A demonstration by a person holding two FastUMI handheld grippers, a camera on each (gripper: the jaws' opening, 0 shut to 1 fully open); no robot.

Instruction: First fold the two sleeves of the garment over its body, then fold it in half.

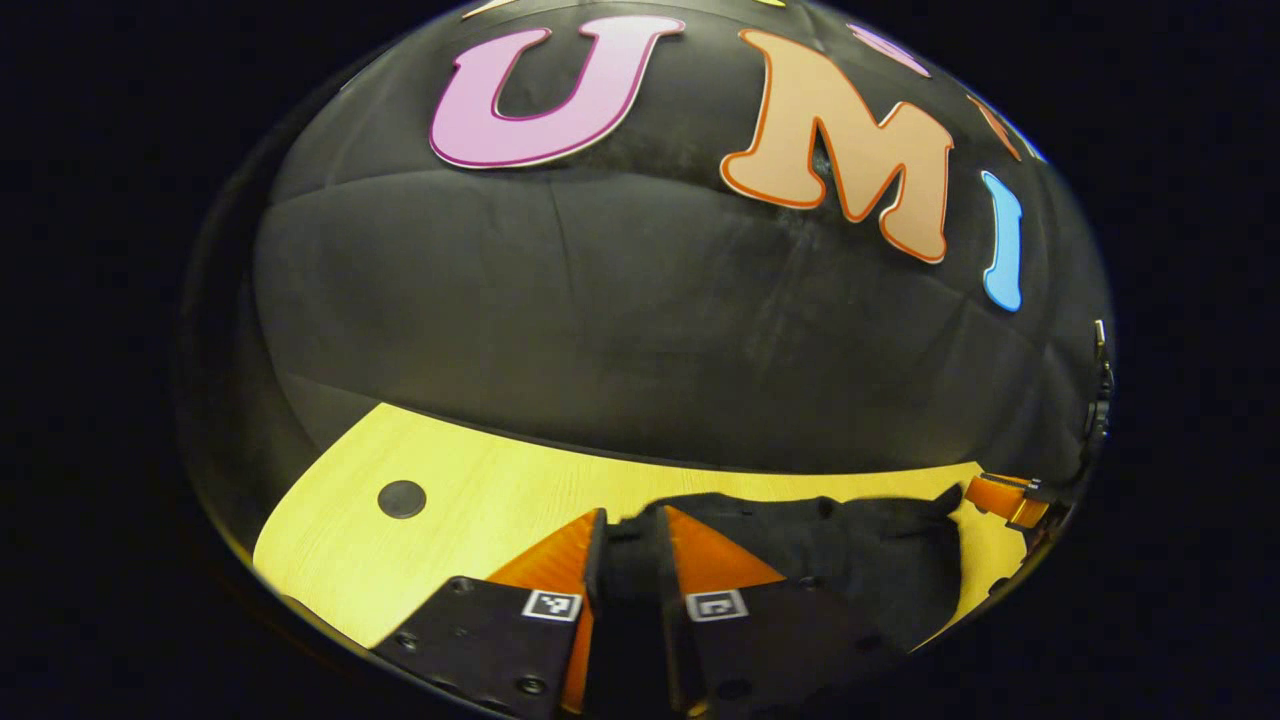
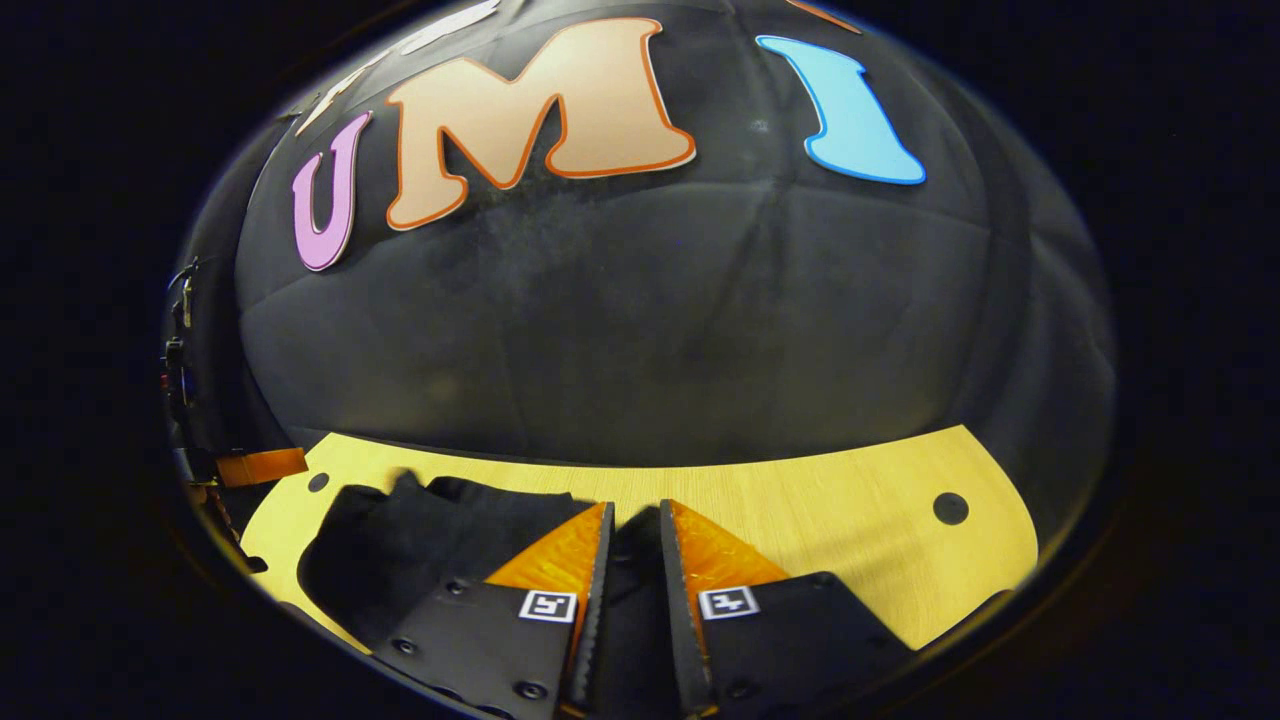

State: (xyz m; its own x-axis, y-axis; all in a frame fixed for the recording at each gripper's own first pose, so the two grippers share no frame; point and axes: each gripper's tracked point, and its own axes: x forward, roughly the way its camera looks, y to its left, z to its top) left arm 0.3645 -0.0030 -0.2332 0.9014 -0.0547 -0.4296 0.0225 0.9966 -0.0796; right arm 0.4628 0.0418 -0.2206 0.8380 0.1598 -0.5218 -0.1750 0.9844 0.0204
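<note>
The dark garment (image 1: 850, 560) lies on the yellow worktop (image 1: 470, 500), near the edge closest to the person. It looks bunched into a small, short shape, so I think the sleeves are already folded in and the half fold is being made or is nearly done.

The left gripper (image 1: 630, 545) is pinching dark cloth at one end of the garment. The right gripper (image 2: 635, 540) is pinching cloth at the other end. Both seem clenched on the garment's edge.

What is left, I guess, is laying the fold flat and letting go.
</note>
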